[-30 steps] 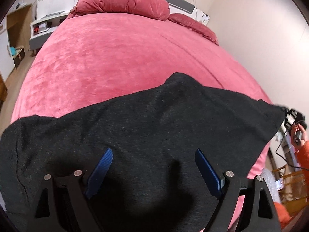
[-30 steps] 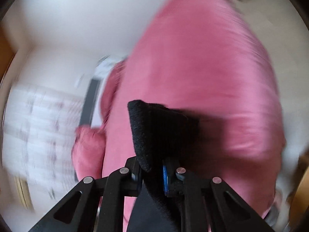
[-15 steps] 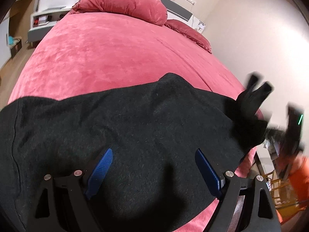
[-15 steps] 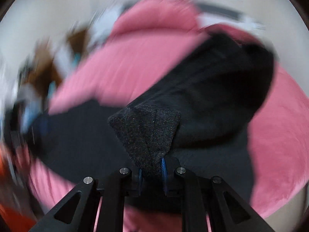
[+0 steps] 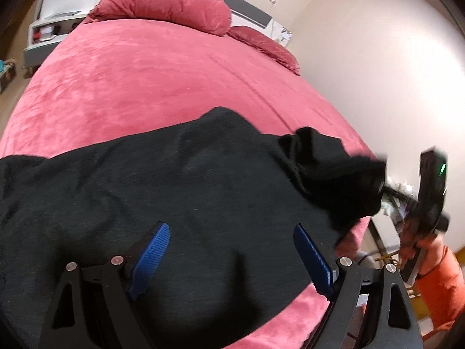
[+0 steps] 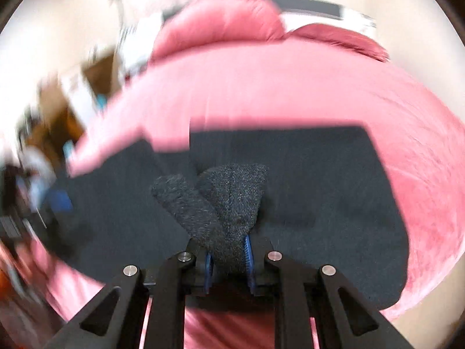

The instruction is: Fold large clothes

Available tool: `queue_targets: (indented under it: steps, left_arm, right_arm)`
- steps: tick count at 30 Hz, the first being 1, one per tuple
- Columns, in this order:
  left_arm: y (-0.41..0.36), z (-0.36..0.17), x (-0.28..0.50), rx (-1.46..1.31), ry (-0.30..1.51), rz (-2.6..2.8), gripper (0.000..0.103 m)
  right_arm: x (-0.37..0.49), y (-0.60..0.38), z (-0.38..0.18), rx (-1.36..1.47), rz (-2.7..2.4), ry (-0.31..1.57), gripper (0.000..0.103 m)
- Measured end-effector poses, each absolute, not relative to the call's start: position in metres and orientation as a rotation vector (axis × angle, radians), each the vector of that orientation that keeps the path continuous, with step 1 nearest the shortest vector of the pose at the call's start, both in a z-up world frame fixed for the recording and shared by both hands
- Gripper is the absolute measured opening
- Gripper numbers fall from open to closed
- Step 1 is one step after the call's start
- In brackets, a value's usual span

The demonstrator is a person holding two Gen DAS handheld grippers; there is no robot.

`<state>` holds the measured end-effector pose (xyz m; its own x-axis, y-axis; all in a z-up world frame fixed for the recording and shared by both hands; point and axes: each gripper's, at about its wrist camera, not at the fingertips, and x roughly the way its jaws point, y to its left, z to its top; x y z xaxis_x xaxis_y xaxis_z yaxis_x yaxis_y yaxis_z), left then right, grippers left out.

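Note:
A large black garment (image 5: 174,197) lies spread across the near end of a red bed (image 5: 145,81). My left gripper (image 5: 229,228) hovers open just above its near middle, blue pads wide apart, nothing between them. My right gripper (image 6: 228,250) is shut on a bunched fold of the garment's dark knit (image 6: 232,197), which sticks up in two lobes from between the pads. In the left wrist view that lifted edge (image 5: 328,174) is drawn in over the garment's right side, with the right tool behind it held by a hand in an orange sleeve (image 5: 438,279).
A big red pillow (image 5: 165,3) and a flatter one (image 5: 267,49) lie at the head of the bed. A pale wall (image 5: 377,72) runs along the right side. A white bedside unit (image 5: 49,29) stands at the far left. The right wrist view is motion-blurred.
My right gripper has swung in from beyond the bed's right edge, carrying the garment's right edge up and over the body of the garment. My left gripper shifted slightly and stays open.

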<state>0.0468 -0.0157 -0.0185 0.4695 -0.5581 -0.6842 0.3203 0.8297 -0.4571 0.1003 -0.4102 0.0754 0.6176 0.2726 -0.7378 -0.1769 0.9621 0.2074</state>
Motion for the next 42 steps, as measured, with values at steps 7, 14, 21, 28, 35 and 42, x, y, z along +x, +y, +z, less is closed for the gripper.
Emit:
queue_targets:
  steps: [7,14,21,28,35,42]
  left_arm:
    - [-0.042,-0.007,0.06,-0.329,0.936,-0.584,0.088]
    - [-0.068,-0.019,0.069,-0.301,1.002,-0.586,0.088]
    - [-0.091,-0.022,0.082,-0.315,1.046,-0.576,0.088]
    - [-0.144,-0.02,0.08,-0.199,1.047,-0.659,0.088]
    - [-0.218,-0.033,0.065,0.293,0.909,-0.635,0.087]
    - [-0.203,-0.061,0.066,0.235,1.014,-0.603,0.092]
  right_arm:
    - [0.076,-0.365,0.137,-0.01,0.409,0.606,0.018]
    - [0.107,-0.295,-0.006,-0.301,0.421,1.052,0.023]
    - [0.115,-0.3,0.009,-0.117,0.49,1.114,0.05]
    - [0.102,-0.393,0.061,0.164,0.359,0.983,0.05]
    - [0.103,-0.56,0.046,0.83,-0.058,0.737,0.052]
    - [0.204,-0.541,-0.007,0.499,0.051,0.969,0.047]
